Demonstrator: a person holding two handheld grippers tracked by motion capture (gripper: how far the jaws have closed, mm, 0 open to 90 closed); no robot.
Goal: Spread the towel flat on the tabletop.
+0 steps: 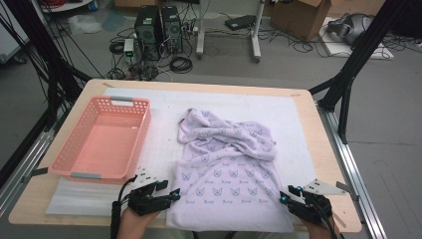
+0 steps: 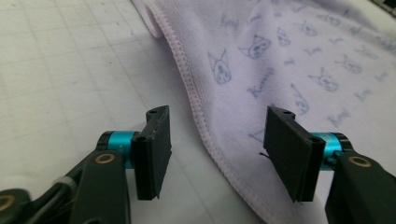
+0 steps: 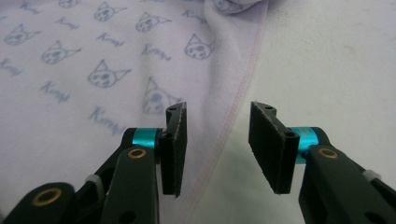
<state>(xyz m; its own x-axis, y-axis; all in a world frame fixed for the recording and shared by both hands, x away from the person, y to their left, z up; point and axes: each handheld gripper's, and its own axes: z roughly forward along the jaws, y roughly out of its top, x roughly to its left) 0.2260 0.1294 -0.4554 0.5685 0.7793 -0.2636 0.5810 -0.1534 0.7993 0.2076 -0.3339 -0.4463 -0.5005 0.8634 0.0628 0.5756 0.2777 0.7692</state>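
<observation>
Towel (image 1: 226,169), lilac with cat print, lies spread on white mat (image 1: 293,124) at desk (image 1: 326,149) middle, far part rumpled, near edge at desk front. Left gripper (image 1: 174,193) at towel's near-left corner, fingers (image 2: 156,149) apart, hem running between them, not pinched. Right gripper (image 1: 282,196) at near-right corner, fingers (image 3: 175,144) apart over hem, nothing gripped. Pink basket (image 1: 102,139) left of towel, apart from it.

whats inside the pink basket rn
Nothing shows inside the pink basket: its floor is bare in the high view. The lilac towel lies beside it on the white mat; whatever is under the basket is hidden.
</observation>
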